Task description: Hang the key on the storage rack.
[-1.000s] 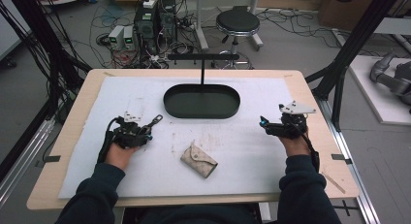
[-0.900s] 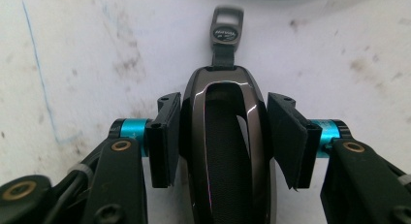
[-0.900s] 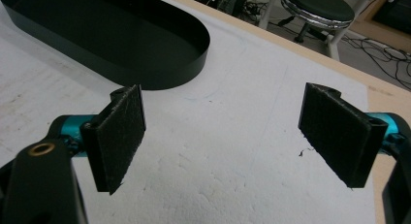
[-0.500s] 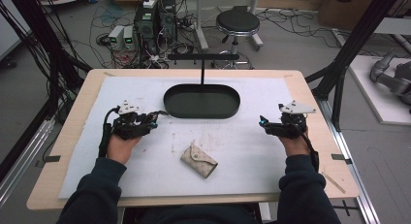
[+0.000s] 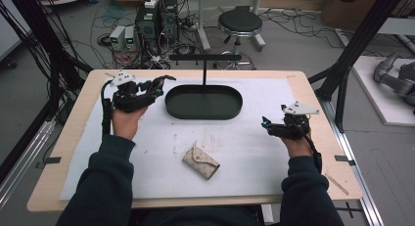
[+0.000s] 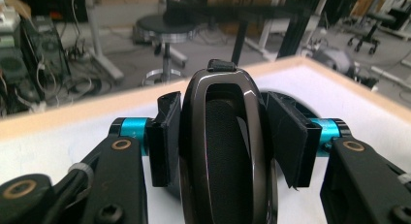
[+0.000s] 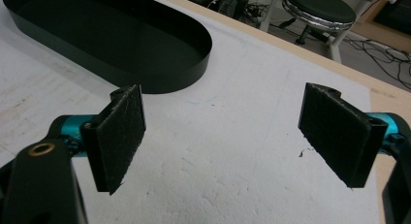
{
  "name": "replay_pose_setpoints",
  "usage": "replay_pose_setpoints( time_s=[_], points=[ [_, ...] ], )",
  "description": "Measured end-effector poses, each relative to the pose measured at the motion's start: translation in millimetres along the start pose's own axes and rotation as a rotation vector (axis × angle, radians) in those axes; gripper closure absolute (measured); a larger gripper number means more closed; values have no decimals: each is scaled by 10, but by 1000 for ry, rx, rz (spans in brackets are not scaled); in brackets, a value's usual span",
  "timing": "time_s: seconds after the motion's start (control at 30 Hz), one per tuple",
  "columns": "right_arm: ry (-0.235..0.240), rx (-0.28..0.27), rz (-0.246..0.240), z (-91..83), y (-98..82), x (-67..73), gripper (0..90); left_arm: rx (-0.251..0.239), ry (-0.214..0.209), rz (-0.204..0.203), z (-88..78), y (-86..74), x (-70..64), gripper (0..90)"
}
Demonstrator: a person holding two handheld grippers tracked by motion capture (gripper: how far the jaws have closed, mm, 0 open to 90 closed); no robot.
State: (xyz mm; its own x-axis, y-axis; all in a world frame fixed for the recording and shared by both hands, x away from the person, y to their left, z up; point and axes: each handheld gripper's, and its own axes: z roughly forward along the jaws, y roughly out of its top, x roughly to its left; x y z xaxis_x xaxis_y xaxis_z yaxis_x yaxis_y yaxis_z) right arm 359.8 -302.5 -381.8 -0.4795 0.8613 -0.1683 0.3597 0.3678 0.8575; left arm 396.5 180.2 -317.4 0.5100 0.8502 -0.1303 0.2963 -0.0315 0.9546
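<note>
Clamping a glossy dark oval ring (image 6: pixel 228 151) across its sides, left gripper (image 5: pixel 157 86) is managing; rigid, probably slippery. Right gripper (image 7: pixel 237 136) is sitting spread apart, empty.

Workshop clutter beyond the tabletop (image 5: pixel 313 89)

At 12 o'clock a round black stool (image 5: pixel 240 23) stands on the grey floor; at 11 o'clock, stacked electronics boxes (image 5: pixel 156 15) amid tangled cables (image 5: pixel 107 40). Black frame posts (image 5: pixel 362 40) rise at 2 o'clock, beside a white platform (image 5: pixel 386 94).
</note>
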Motion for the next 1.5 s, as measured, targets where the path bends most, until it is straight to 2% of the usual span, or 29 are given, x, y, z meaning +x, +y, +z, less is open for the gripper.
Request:
replay_pose_setpoints(
  time_s=[0.2, 0.33, 0.47, 0.63, 0.9, 1.0, 1.17, 1.3, 1.5],
  points=[
    [2, -2, 1, -5, 5, 4, 173, -47, 12, 6, 126, 295, -8, 486],
    [3, -5, 9, -16, 1, -9, 173, -41, 24, 21, 212, 382, -27, 486],
    [2, -6, 8, -19, -5, -16, 174, -18, 47, 11, 330, 320, 5, 486],
    [0, -7, 15, -31, -12, -24, 174, 11, 50, -1, 409, 185, 31, 486],
    [2, -3, 12, -22, -14, -22, 174, 25, 55, -9, 397, 53, 56, 486],
    [2, -3, 9, -25, -13, -19, 174, 22, 42, -2, 379, 21, 32, 485],
    [2, -1, 14, -17, -13, -15, 174, 20, 34, 11, 383, 22, -14, 485],
    [2, -2, 11, -20, -14, -19, 174, 38, 24, 18, 409, 1, -35, 485],
    [4, 0, 10, -17, -15, -17, 174, 16, 19, 3, 411, 38, -39, 485]
  ],
)
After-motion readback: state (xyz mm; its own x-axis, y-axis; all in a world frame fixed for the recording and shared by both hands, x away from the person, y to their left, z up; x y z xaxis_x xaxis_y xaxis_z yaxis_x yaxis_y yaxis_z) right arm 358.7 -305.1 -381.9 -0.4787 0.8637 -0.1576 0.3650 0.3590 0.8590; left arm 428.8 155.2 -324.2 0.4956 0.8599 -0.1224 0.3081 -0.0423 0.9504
